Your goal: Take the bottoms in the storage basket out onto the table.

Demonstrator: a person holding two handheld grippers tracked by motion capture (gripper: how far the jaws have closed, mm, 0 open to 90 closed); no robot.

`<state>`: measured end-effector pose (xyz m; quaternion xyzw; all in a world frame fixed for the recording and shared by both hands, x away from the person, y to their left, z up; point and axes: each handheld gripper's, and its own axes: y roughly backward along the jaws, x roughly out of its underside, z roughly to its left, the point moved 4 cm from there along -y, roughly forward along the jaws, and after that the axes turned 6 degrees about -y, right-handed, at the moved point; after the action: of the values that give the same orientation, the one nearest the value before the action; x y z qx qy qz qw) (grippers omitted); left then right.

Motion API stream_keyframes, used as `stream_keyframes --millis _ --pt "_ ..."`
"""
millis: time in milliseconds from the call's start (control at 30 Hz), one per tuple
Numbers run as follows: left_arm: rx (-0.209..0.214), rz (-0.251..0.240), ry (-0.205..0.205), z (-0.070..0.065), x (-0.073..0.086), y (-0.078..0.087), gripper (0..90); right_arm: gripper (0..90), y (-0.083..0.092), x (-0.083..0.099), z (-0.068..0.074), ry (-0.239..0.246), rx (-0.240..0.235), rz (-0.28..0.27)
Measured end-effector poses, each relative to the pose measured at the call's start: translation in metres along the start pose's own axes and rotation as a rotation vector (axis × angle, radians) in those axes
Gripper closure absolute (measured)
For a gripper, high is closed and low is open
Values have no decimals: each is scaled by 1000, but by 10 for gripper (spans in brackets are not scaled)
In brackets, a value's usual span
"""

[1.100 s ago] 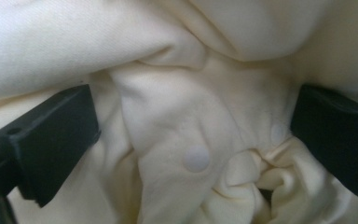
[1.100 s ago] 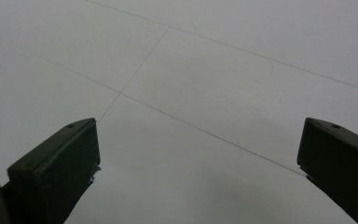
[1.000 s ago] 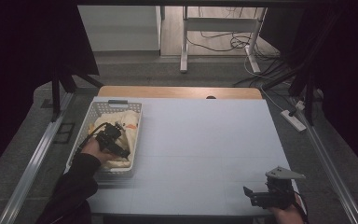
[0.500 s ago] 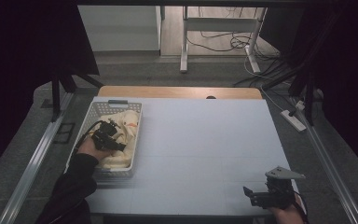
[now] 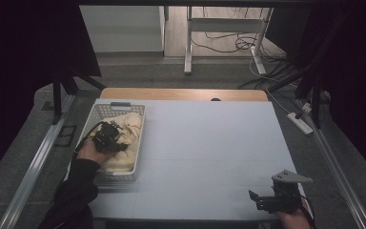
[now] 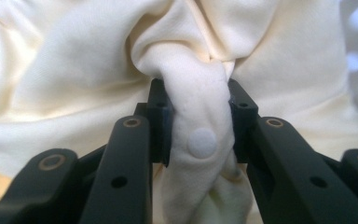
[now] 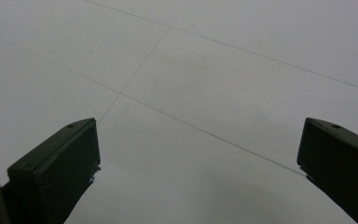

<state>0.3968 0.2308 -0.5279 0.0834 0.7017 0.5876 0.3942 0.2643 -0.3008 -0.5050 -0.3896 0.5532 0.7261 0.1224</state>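
**Left claw clamped on the cream cloth in the basket**

We start with the table (image 5: 209,143), a broad pale grey top marked with faint seam lines, a strip of wood showing along its far edge. At its left side sits a white perforated plastic basket (image 5: 106,110), and inside it lies a bunched cream cloth (image 5: 131,136) that takes up most of the basket's floor.

Our left claw (image 5: 110,137) is down in the basket on top of that cloth. Its jaws have just been closing, and in the left gripper view we see a twisted fold of the cream cloth (image 6: 200,116) pinched between the two black pads, which press on it from both sides. A small round white button (image 6: 202,143) sits on the gripped fold, right between the pads.

Our right claw (image 5: 256,200) is near the table's near right corner, well apart from the basket. In the right gripper view its jaws stand wide apart over bare table (image 7: 205,84), holding nothing.
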Motion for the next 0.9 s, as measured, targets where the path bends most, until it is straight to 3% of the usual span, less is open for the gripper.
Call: stream_keyframes --millis 300,533,900 --pt "-6 -199 79 3 4 26 690 0 0 0 0 -2 0 0" --pt "2 -273 92 3 6 40 690 0 0 0 0 3 -1 -1" --pt "-26 -373 110 2 5 59 691 0 0 0 1 7 -3 -1"
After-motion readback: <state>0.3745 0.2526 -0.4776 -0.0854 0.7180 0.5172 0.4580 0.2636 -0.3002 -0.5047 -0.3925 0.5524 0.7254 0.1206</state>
